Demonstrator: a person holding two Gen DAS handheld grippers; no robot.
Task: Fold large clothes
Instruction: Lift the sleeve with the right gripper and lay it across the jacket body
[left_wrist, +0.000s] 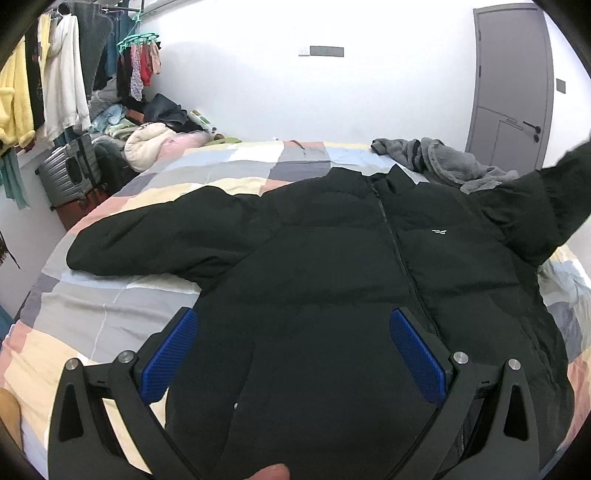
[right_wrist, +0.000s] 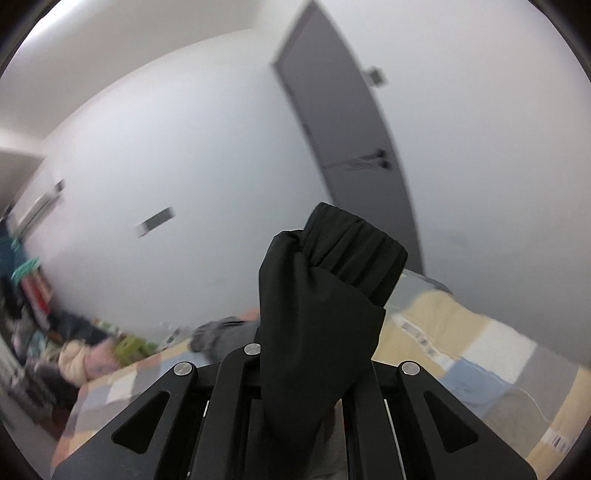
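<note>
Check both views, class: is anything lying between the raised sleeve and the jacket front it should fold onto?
Nothing visible does. The right gripper holds the sleeve up, and the jacket front below is bare. The grey garment lies beyond the collar; the open left gripper hovers near the hem.

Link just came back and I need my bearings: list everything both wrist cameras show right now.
Jacket: one, black, zipped, spread front-up on the bed; one sleeve lifted off the bed.
Bed cover: one, pastel patchwork, under the jacket.
Fleece garment: one, grey, on the bed's far side.
Hanging clothes: several, yellow, white, dark, on a rail far left.
Clothes pile: mixed colours, against the far wall.
Suitcase: one, grey, beside the bed.
Door: one, grey, shut, far right.
Left gripper: open, blue pads over the jacket's hem.
Right gripper: shut on the sleeve.
</note>
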